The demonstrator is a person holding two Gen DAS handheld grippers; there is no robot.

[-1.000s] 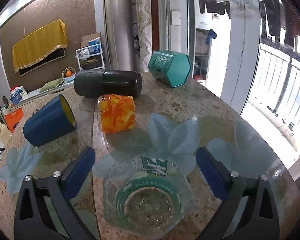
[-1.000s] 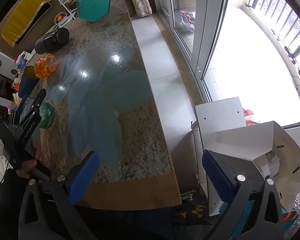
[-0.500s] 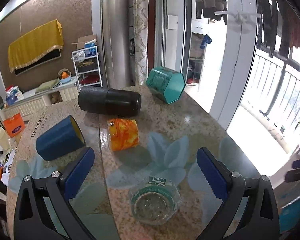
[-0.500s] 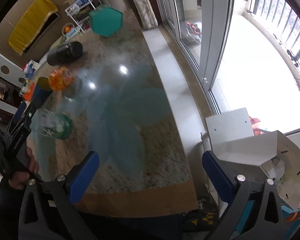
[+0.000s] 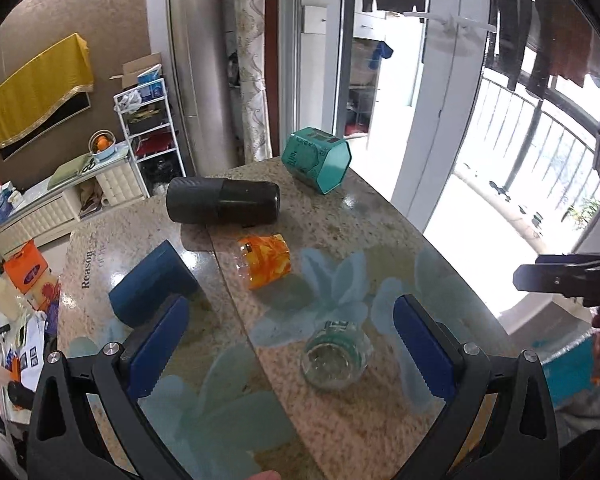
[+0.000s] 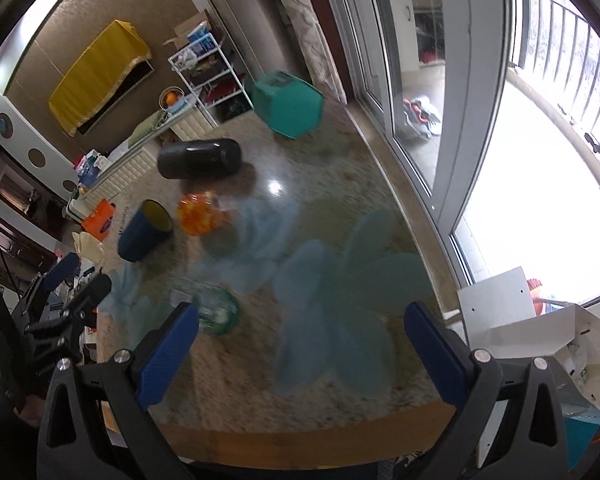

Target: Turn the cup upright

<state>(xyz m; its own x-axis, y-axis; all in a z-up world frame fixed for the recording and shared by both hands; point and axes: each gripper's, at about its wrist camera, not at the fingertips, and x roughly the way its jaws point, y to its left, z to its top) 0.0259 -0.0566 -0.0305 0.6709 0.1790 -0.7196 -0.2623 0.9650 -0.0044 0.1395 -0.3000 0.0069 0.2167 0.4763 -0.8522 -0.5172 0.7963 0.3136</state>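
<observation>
The left gripper (image 5: 290,344) hangs above the near part of the tabletop (image 5: 340,224), jaws spread wide with nothing between them. The clear glass cup (image 5: 334,358) with a green band rests on the tabletop, between the near edge and the middle, apart from both fingers; whether it stands upright is hard to tell. Beyond it an orange cup (image 5: 266,261), a blue cup (image 5: 152,282) and a black cylinder (image 5: 224,202) lie on their sides, with a teal hexagonal tin (image 5: 318,158) at the far edge. The right gripper (image 6: 300,344) also gapes wide, empty, over the near edge.
</observation>
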